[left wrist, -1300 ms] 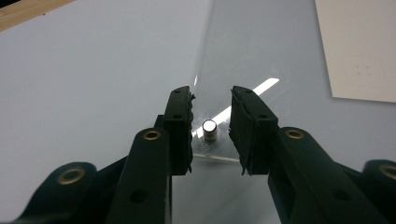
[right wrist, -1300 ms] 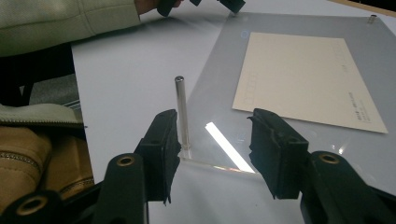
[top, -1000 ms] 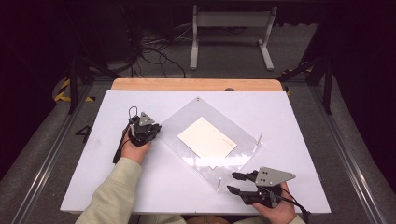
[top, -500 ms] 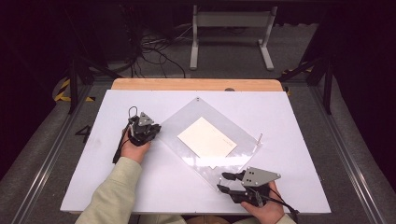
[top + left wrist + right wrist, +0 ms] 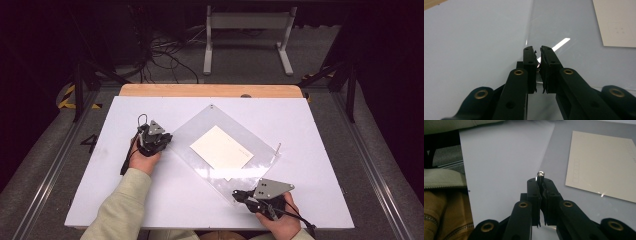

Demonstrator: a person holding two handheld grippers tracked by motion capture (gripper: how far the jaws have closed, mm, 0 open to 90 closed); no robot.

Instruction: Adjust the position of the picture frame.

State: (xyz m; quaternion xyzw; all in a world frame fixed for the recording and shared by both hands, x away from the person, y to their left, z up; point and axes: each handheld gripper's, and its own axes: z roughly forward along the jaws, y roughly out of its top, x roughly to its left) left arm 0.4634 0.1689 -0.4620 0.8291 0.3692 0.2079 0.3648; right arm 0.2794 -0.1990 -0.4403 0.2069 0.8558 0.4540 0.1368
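Note:
A clear square plate (image 5: pixel 192 127) lies cornerwise on the white table (image 5: pixel 300 120), with a cream paper sheet (image 5: pixel 220 148) at its middle. My left gripper (image 5: pixel 167 140) rests at the plate's left corner. In the left gripper view its jaws (image 5: pixel 537 48) stand nearly together with a bright spot between them, apparently a corner pin. My right gripper (image 5: pixel 235 194) sits at the plate's near corner. In the right gripper view it (image 5: pixel 540 181) is shut on a small metal pin (image 5: pixel 540 173) with a round head. The paper (image 5: pixel 601 162) lies beyond.
Upright pins stand at the plate's far corner (image 5: pixel 212 106) and right corner (image 5: pixel 278 146). A wooden strip (image 5: pixel 210 90) edges the table's far side. Behind it are cables and a white stand (image 5: pixel 247 22) on the floor. A sleeve (image 5: pixel 122 205) crosses the near left.
My right gripper has moved left to the plate's near corner and closed on the pin there. The left gripper and the plate have stayed put.

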